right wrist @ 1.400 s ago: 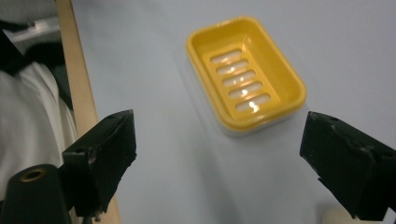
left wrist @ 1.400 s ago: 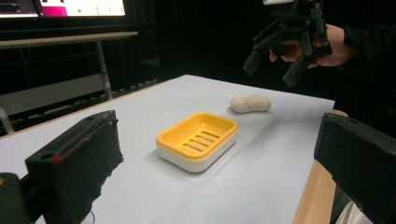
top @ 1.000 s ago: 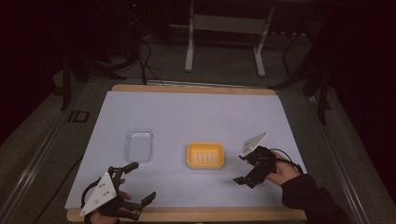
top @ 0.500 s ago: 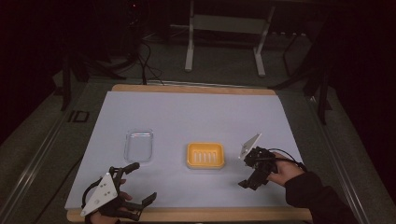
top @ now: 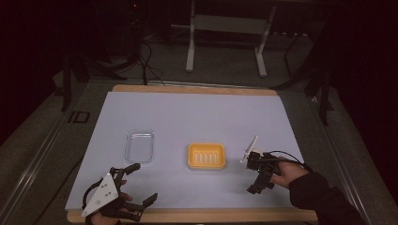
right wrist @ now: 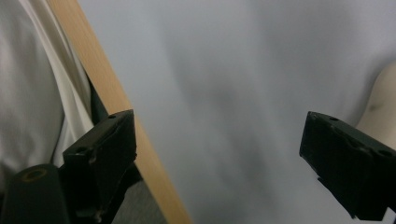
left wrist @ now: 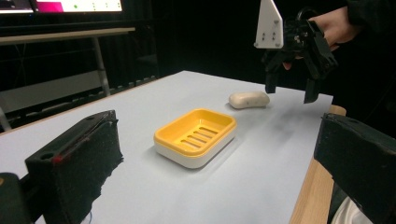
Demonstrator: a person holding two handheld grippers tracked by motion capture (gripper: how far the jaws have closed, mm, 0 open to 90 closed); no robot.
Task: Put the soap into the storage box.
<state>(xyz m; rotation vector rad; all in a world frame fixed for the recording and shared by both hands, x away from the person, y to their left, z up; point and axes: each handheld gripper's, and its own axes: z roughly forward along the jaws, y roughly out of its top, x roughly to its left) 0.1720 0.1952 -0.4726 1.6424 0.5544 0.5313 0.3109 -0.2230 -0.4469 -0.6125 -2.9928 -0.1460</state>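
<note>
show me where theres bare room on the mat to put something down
The far half of the mat, beyond the clear lid and the yellow dish, is bare. So is the strip between those two. It is crowded at the right, where the soap lies under the right gripper.

Black two-jawed tongs with grey triangular plates, black cables; dark sleeve.

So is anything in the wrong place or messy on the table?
Nothing is spilled or broken. One odd thing: the bar of soap lies on the bare table, beside the right gripper, while the yellow soap dish sits empty. The clear lid lies apart too.
</note>
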